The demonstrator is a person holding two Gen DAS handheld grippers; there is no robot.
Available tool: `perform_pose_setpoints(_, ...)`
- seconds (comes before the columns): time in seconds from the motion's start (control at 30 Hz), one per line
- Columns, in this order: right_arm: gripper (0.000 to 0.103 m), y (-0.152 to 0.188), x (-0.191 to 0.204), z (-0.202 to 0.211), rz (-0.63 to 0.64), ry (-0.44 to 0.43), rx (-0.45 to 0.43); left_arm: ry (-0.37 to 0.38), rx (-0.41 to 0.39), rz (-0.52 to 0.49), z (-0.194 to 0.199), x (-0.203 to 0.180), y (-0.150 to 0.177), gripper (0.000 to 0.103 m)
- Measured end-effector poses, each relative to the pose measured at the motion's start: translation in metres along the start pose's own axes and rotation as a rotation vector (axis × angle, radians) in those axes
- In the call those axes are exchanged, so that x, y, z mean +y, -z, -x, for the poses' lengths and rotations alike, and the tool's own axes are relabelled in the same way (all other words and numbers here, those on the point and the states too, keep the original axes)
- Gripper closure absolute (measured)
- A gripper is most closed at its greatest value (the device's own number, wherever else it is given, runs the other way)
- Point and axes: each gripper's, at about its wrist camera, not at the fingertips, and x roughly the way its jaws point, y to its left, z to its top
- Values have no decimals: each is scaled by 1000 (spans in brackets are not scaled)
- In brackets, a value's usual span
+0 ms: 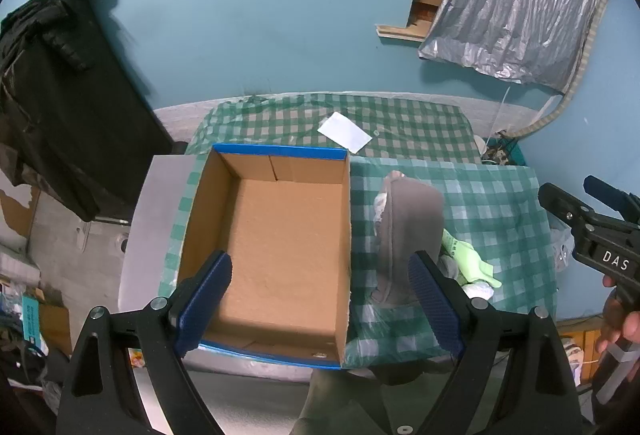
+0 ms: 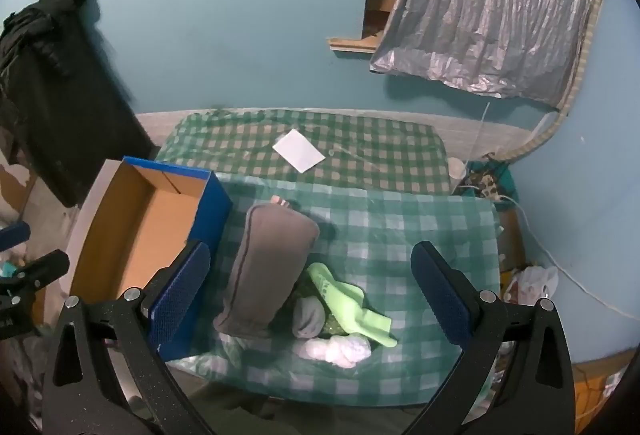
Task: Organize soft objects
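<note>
Hovering high over the worktop [image 2: 440, 227], both claws stand with their blue pads spread wide and nothing between them. The left claw [image 1: 320, 299] hangs right above the open cardboard box [image 1: 276, 235], which is bare inside, so it looks parked over the place where things are meant to go. The right claw [image 2: 310, 295] looks down on the pile of soft things just beside the box's blue wall, lying on the green checked cloth [image 2: 420, 235]: a grey cushion [image 2: 268, 267] standing on edge and leaning, a lime-green cloth [image 2: 348, 299] draped against its foot, a small grey rolled piece [image 2: 308, 317] tucked next to that, and a white bundle [image 2: 340, 349] nearest the camera. Box and pile sit side by side, presumably so each item needs only a short carry. My guess is the sorting has not begun, since every soft item is outside the box. The cushion is the bulkiest and partly covers what lies behind it; a pinch on its top edge may let it sag or topple the smaller pieces. A white card [image 2: 298, 151] lies apart, farther back on the cloth.
</note>
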Motion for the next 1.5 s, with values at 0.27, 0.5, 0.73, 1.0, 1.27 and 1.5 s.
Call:
perform_pose_setpoints(0.27,3,0,-2,-5,2,-2,7,-7,-4,-14,-1,-3,0,12)
perform_pose_setpoints(0.5,2,1,-1,-7,8,-14,13,-7,-2,-12,-2,-4,1,12)
perform_pose_setpoints(0.73,2,-1,-2,-11,13,-25,23,-7,5,-11,-4,-8,2,12)
perform_pose_setpoints(1.0,2,-5,-1,-15,24,-34,29,-10,5,-7,-8,-8,2,12)
perform_pose_setpoints(1.27,2,-8,-2,-18,31,-42,33,-17,12,-6,-11,-9,-3,12)
perform_pose_setpoints(1.5,3,-12,-3,-22,45,-53,36,-25,19,2,-13,-12,-5,12)
